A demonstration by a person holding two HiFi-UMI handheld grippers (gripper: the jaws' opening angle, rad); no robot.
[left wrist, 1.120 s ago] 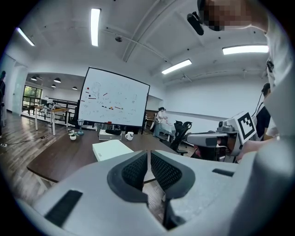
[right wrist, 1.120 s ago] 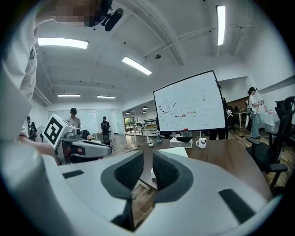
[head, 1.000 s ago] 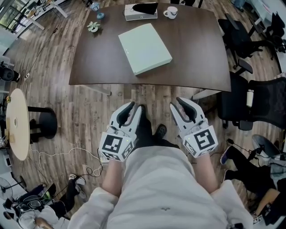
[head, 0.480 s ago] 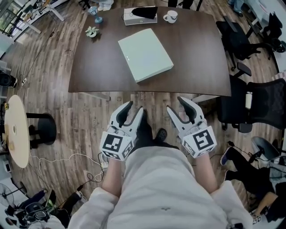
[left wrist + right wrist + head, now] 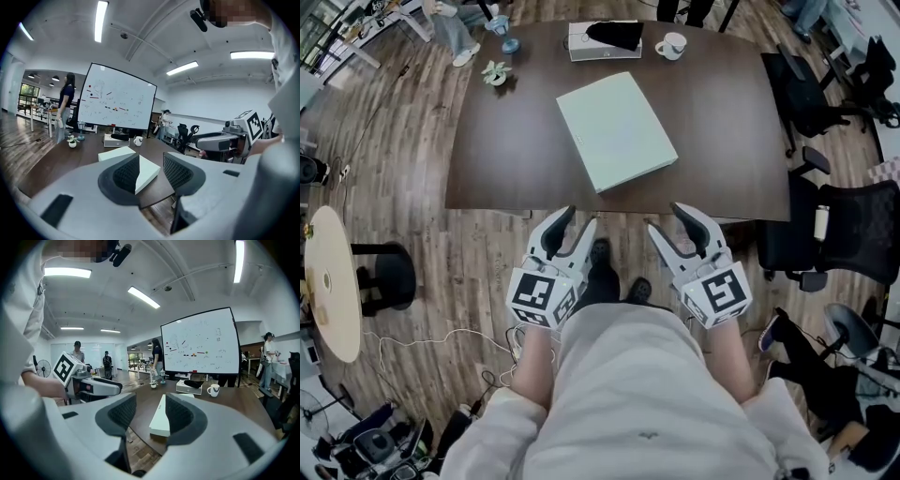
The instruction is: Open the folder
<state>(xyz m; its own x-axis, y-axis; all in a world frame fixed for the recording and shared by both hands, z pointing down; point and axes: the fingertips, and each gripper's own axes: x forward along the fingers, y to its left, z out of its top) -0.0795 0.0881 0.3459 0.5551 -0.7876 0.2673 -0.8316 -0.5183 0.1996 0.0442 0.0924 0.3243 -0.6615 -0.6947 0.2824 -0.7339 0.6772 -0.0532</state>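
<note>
A pale green folder (image 5: 617,129) lies closed and askew on the dark brown table (image 5: 506,150); it also shows beyond the jaws as the folder (image 5: 151,170) and the folder (image 5: 158,420). My left gripper (image 5: 574,219) and right gripper (image 5: 667,217) hover side by side over the floor, just short of the table's near edge. Both stand open with nothing between their fingers. Neither touches the folder.
At the table's far edge sit a white box with a black item on it (image 5: 602,39), a white mug (image 5: 672,45), a small potted plant (image 5: 495,72) and a little lantern (image 5: 510,43). Black office chairs (image 5: 853,230) stand to the right. A round side table (image 5: 333,281) stands at left.
Both grippers' jaws have spread wider. I have stepped closer to the table, so both grippers now reach its near edge and the folder sits nearer.
</note>
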